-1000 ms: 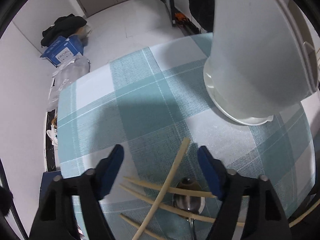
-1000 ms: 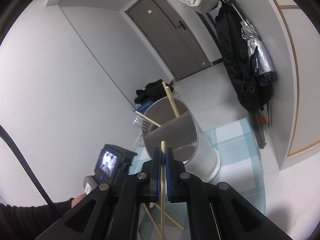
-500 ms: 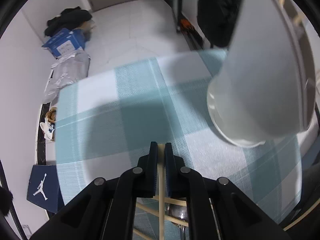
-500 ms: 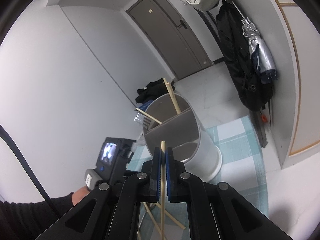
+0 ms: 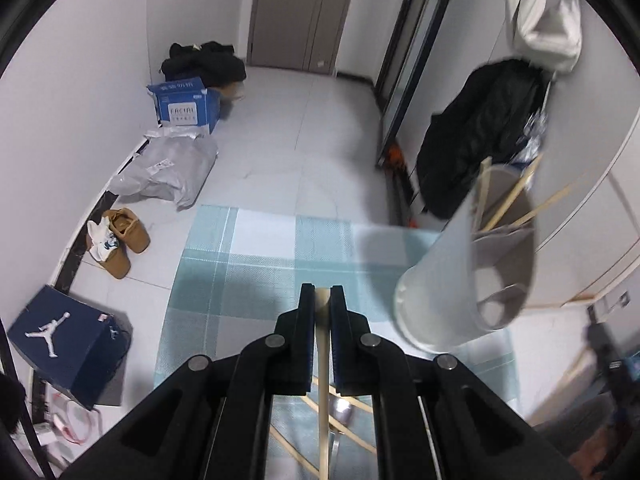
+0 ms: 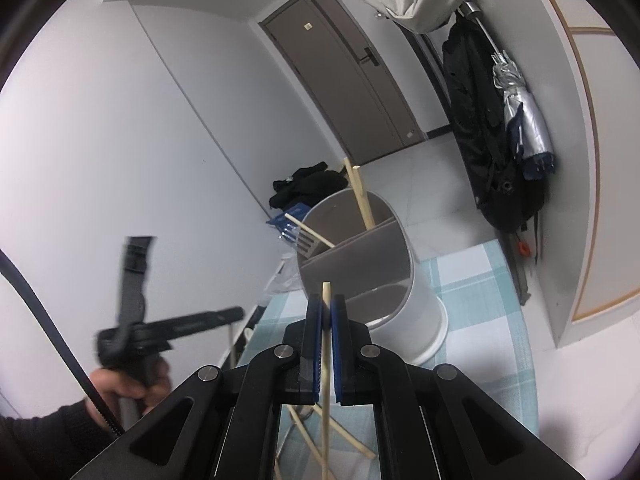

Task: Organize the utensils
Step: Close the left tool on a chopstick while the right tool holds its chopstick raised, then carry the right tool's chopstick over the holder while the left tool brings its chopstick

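My left gripper [image 5: 321,294] is shut on a wooden chopstick [image 5: 323,364], lifted above the checked tablecloth [image 5: 256,276]. Below it lie more chopsticks [image 5: 352,436] and a metal spoon [image 5: 340,410]. To its right stands the white divided utensil holder [image 5: 448,284] with chopsticks [image 5: 516,196] sticking out. My right gripper [image 6: 326,303] is shut on another chopstick [image 6: 326,384], just in front of the holder [image 6: 416,292], which has chopsticks [image 6: 362,196] and a fork [image 6: 304,236] in its far compartment. A hand [image 6: 128,388] holds the left gripper's blurred body at left.
Beyond the table's far edge the floor holds shoes [image 5: 120,236], a dark shoebox [image 5: 68,340], a blue carton [image 5: 186,106] and a grey bag [image 5: 168,168]. Coats [image 6: 488,152] and an umbrella [image 6: 524,128] hang on the right wall.
My left gripper shut on a chopstick that lay on the cloth, then rose with it and rolled; the holder now shows its open top. The right gripper kept still with its chopstick.
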Demonstrator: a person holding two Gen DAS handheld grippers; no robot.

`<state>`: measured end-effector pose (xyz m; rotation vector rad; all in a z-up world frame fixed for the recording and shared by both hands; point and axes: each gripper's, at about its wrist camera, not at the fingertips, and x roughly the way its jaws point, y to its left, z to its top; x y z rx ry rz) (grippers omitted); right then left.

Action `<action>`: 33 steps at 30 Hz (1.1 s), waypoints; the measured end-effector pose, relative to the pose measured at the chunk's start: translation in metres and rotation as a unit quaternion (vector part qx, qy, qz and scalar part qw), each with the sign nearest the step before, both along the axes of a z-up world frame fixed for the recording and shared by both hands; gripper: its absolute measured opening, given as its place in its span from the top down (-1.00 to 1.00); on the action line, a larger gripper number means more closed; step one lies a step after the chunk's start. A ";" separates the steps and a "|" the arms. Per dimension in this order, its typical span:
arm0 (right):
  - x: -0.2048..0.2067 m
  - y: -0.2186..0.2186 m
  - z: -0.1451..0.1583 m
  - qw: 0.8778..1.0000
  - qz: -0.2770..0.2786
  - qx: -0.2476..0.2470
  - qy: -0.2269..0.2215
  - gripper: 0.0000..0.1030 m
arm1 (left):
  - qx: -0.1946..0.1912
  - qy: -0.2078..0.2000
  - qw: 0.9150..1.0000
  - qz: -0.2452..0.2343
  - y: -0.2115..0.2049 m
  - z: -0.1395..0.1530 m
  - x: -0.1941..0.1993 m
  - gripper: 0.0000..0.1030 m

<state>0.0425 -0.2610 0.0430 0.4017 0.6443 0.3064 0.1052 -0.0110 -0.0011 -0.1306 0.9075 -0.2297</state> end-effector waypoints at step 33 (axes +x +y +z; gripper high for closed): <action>-0.001 0.030 0.083 0.992 0.032 -0.062 -0.105 0.93 | -0.107 -0.193 0.975 0.004 0.002 0.103 -0.045 0.93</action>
